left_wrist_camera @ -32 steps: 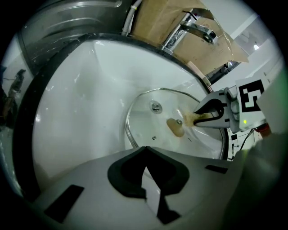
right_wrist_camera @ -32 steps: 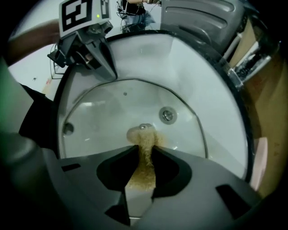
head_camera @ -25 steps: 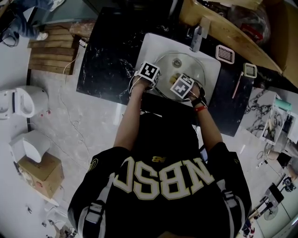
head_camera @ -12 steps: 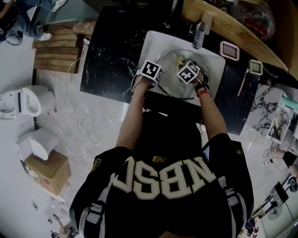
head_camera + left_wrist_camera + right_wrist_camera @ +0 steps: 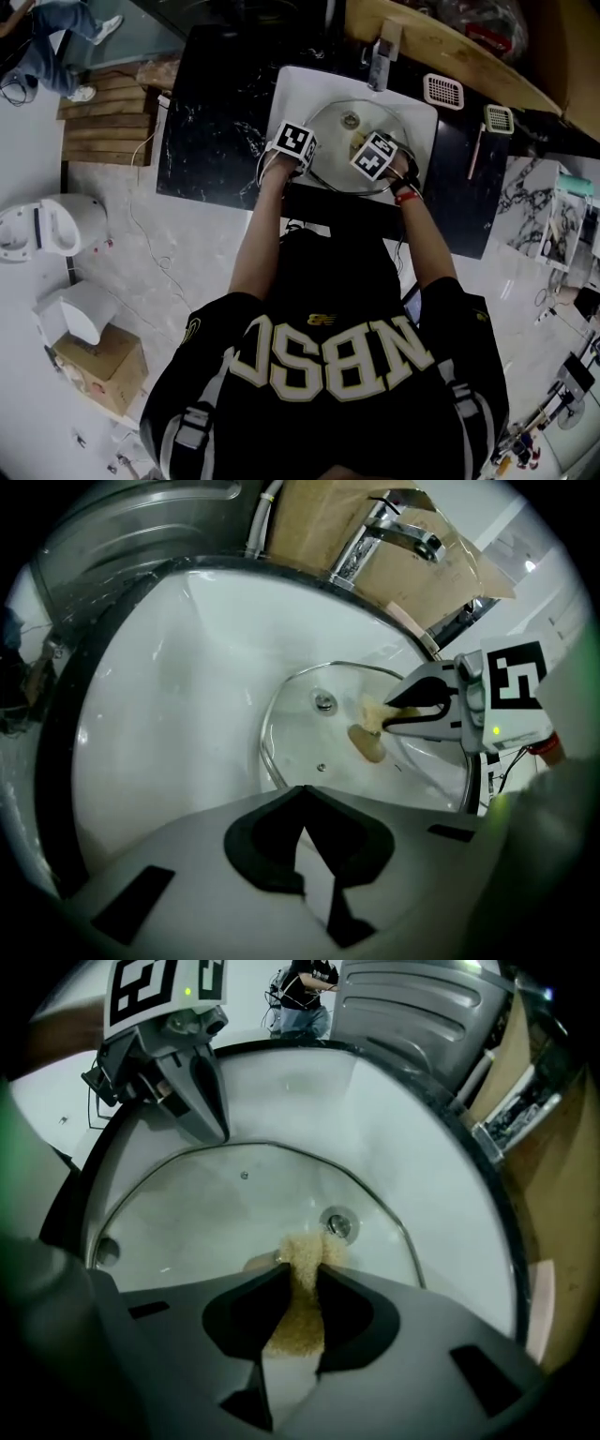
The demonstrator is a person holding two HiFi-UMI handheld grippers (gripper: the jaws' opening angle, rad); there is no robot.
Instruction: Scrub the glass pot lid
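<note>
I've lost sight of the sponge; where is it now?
Right gripper view, centre: the sponge is pinched in the right gripper, pressed on the glass lid lying in the white sink.

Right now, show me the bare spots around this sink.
Free: the black marble counter left of the white sink, and the basin wall between its left rim and the round glass pot lid. Crowded: the lid, with the left tool on its rim and the right tool holding a yellow sponge; two small grids right of the sink.
</note>
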